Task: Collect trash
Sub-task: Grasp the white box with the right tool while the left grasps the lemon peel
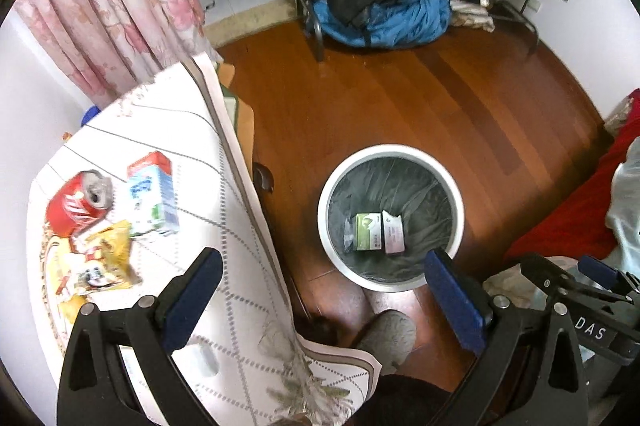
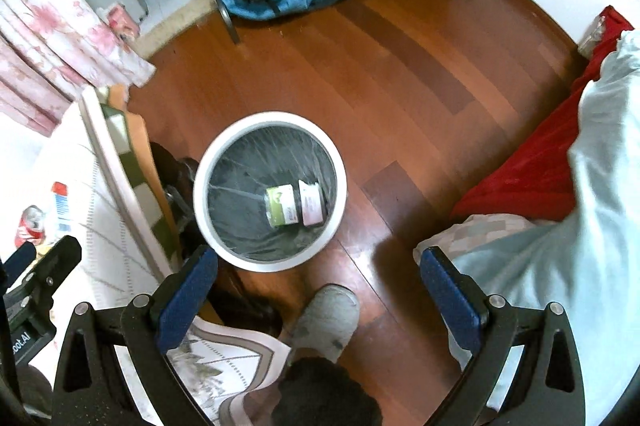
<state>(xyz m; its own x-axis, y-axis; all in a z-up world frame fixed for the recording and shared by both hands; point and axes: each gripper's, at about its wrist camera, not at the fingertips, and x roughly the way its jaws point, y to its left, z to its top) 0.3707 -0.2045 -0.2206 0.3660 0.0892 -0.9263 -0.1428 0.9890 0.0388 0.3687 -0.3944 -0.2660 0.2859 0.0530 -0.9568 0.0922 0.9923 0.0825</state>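
Trash on the table: red can, carton, yellow wrapper; two boxes lie in the bin; left gripper and right gripper both spread, empty.

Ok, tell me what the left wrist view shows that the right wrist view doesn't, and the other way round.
Only the left wrist view shows the yellow snack wrapper beside the crushed red can on the table, and the left tool open. Only the right wrist view shows the pale blue bedding over the red blanket, and the right tool open. Both show the white bin on the wooden floor with a green box and a pink box inside, the can, the milk carton, and a grey slipper.
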